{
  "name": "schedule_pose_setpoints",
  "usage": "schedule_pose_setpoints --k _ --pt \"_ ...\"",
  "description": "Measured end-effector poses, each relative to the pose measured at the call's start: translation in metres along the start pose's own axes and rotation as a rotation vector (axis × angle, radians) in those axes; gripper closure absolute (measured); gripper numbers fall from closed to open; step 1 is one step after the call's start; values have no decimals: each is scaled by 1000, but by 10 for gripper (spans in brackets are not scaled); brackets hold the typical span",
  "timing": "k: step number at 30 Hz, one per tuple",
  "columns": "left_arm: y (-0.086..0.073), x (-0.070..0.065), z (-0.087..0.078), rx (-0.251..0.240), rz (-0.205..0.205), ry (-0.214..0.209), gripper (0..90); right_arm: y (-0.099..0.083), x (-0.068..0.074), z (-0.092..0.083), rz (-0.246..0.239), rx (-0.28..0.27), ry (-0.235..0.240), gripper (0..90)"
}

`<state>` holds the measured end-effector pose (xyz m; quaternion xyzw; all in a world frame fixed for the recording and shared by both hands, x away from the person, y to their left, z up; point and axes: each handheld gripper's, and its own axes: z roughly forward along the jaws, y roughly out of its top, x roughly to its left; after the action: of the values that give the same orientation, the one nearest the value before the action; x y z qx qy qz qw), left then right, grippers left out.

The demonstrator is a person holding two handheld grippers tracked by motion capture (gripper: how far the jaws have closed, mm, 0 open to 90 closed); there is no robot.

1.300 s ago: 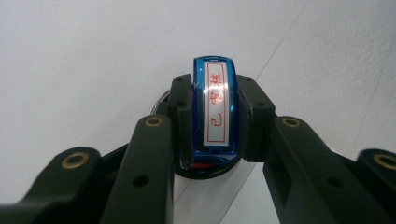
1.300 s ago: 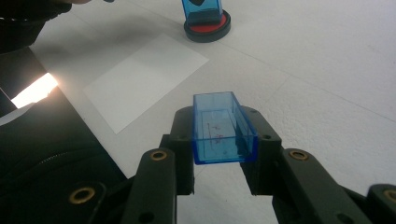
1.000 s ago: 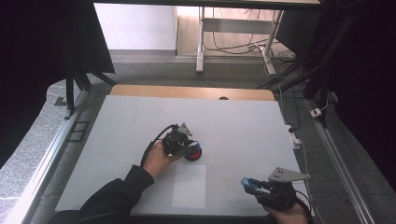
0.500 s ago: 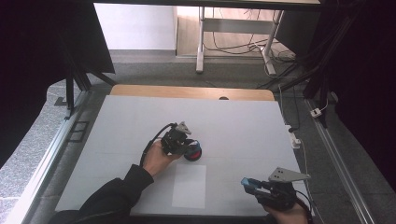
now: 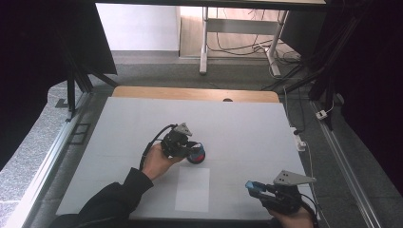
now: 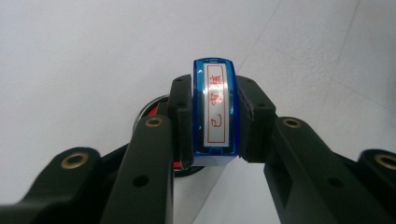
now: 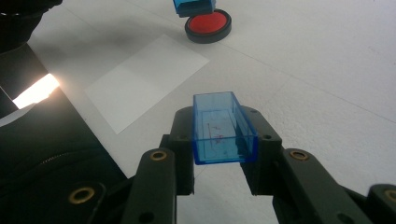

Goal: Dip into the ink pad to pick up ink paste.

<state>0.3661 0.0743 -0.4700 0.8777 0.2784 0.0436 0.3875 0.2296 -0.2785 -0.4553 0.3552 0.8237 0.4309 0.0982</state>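
The left tool [image 6: 212, 156] grips a blue stamp [image 6: 215, 112] over the red ink pad [image 5: 196, 155]; the right tool [image 7: 219, 163] grips its blue cap [image 7: 222, 128].

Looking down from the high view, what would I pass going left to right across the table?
Left gripper holding a blue stamp, then the red ink pad, the white paper sheet nearer the person, and the right gripper holding the blue stamp cap.

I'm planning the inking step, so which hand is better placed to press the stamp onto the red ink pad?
Left. The left gripper grips the blue stamp right over the red ink pad; the right gripper holds only the blue cap at the table's near edge.
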Motion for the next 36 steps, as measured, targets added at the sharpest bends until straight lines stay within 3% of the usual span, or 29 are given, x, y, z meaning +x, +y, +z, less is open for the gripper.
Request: schedule_pose_setpoints --k 21,36 --pt "-5 -15 -28 -54 16 -65 704 0 0 0 -1 -1 3 687" --pt "-10 -22 -40 -62 29 -83 704 0 0 0 -7 1 5 687"
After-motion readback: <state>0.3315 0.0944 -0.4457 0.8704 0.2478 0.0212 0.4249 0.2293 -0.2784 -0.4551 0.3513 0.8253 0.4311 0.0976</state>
